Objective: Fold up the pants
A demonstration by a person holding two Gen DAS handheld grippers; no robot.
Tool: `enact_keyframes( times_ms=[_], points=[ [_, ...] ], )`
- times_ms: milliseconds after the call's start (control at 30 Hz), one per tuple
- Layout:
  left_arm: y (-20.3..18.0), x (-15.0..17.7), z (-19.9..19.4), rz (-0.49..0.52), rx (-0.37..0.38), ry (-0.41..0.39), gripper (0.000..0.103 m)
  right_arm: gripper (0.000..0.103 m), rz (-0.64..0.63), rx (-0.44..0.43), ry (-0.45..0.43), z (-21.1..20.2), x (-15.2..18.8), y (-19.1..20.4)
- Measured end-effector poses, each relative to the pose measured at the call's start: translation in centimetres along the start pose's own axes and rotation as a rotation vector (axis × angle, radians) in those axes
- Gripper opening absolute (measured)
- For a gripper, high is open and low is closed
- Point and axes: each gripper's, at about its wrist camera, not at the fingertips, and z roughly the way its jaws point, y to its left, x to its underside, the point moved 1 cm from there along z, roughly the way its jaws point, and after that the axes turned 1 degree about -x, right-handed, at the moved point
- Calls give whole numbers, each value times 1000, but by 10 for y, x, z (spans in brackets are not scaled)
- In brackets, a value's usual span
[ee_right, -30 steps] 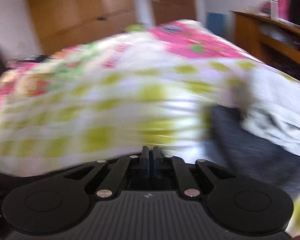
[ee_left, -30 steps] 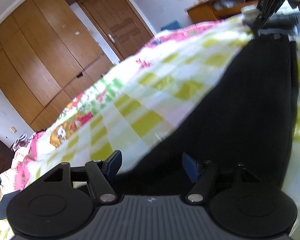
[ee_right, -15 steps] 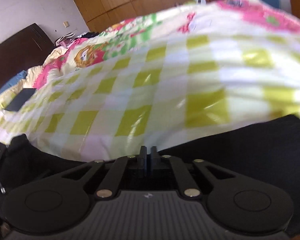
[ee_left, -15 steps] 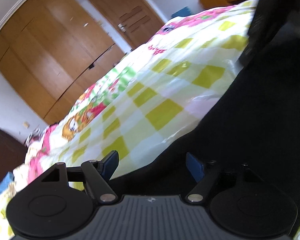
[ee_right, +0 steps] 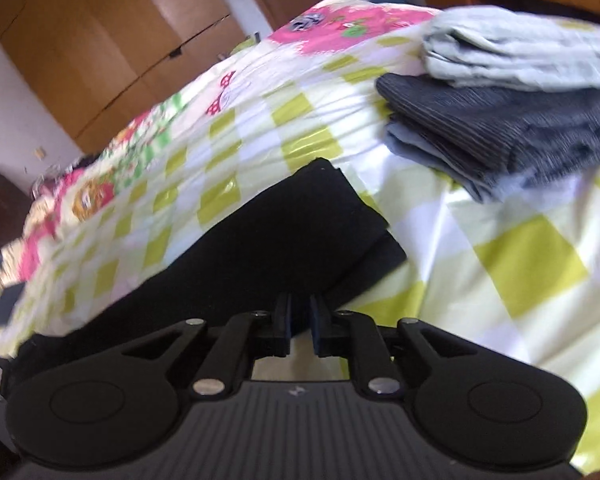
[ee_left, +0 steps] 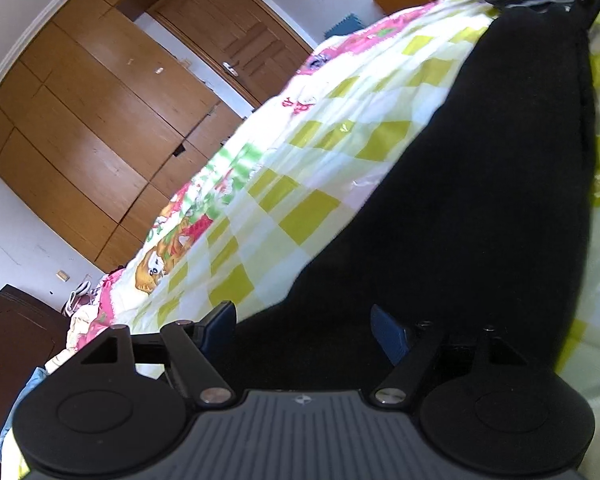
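On the checked bedspread (ee_left: 308, 216), black pants (ee_left: 480, 184) lie flat, one long strip.
Left gripper (ee_left: 302, 326): jaws spread wide, the near end of the pants between the pads, unpinched. Right gripper (ee_right: 299, 322): jaws nearly together, a narrow gap, black cloth just ahead; whether it pinches anything I cannot tell. Long axis runs from the left gripper away toward the folded grey pile (ee_right: 500, 136); the far doubled end (ee_right: 320, 216) lies nearer the right gripper, likely the one to carry it.

Pants (ee_right: 300, 224) lie on bed (ee_right: 520, 256); folded clothes (ee_right: 500, 136) beyond.
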Motion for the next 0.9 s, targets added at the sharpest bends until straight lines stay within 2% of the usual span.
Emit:
enact_keyframes(
  times_ms=[100,233,333,433,500,567,633,733,900],
  points=[
    [-3,2,-6,-13,1,-2,85,14,59,-8,-23,3,4,-7],
    [-5,-5,-12,-11,1,-28,85,22,251,-71,-46,17,7,-23],
    [-8,-11,-17,-26,25,-48,86,25,313,-48,-77,17,4,-27],
    [-18,-13,-24,36,28,-85,86,26,239,20,-121,-1,-2,-15],
    [-21,-12,-28,39,63,-103,87,26,195,-3,-166,-10,-7,-10],
    [-25,-11,-28,36,70,-106,87,26,223,7,-208,-9,-15,-13],
    [-25,-12,-28,22,72,-100,87,26,281,-20,-176,3,-22,-22],
    [-22,-13,-28,2,85,-95,87,25,329,3,-81,25,-20,-32],
    [-24,-13,-25,-2,92,-96,87,26,450,-56,-104,37,-15,-44]
  ],
)
